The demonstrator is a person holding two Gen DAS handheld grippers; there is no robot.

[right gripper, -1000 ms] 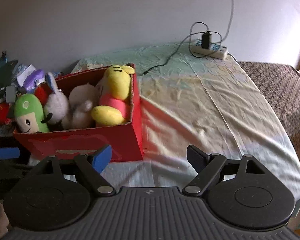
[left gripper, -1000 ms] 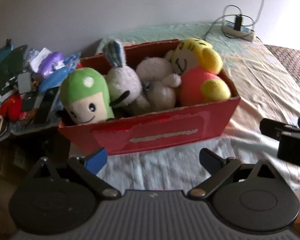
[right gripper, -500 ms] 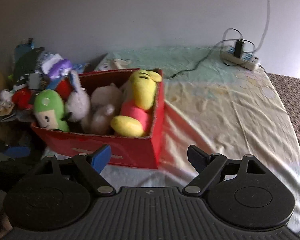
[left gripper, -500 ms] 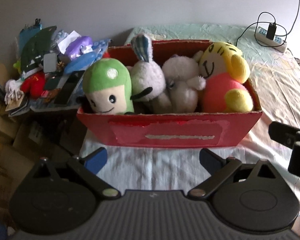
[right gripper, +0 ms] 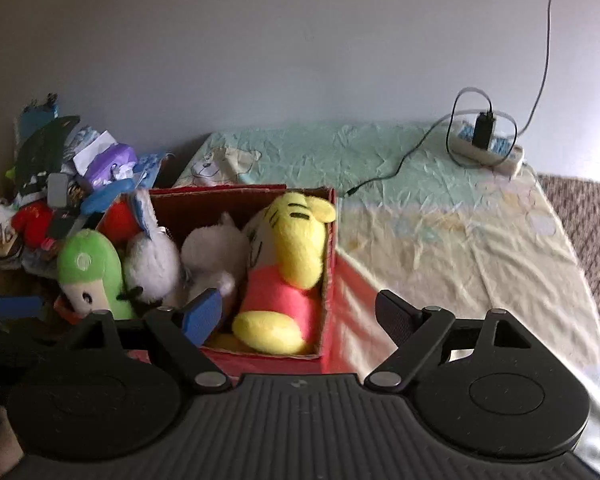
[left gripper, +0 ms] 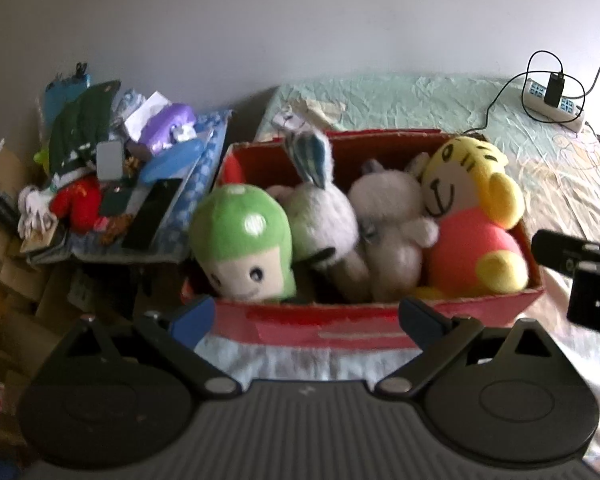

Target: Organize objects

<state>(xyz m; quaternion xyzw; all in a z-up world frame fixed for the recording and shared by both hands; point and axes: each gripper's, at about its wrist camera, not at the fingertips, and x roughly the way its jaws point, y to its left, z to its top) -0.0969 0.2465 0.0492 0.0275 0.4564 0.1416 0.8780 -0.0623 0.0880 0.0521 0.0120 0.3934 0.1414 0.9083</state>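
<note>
Both claws hang empty with fingers spread: the left gripper (left gripper: pixel 306 318) faces the near wall of the red box (left gripper: pixel 380 330), where four plush toys (left gripper: pixel 388 236) sit packed, and the right gripper (right gripper: pixel 300 316) hovers over its near right corner. Probably a toy comes out next, so I'd drop straight down on the yellow-and-pink one (right gripper: pixel 288 268) at the right end, clear of the cardboard rim. The bedsheet (right gripper: pixel 460 240) to the right lies open out to the power strip (right gripper: pixel 488 148), while clutter (left gripper: pixel 112 184) crowds the left.

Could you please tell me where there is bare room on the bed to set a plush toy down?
Bare sheet lies between the red box and the power strip. The box and the pile beside it are crowded.
</note>
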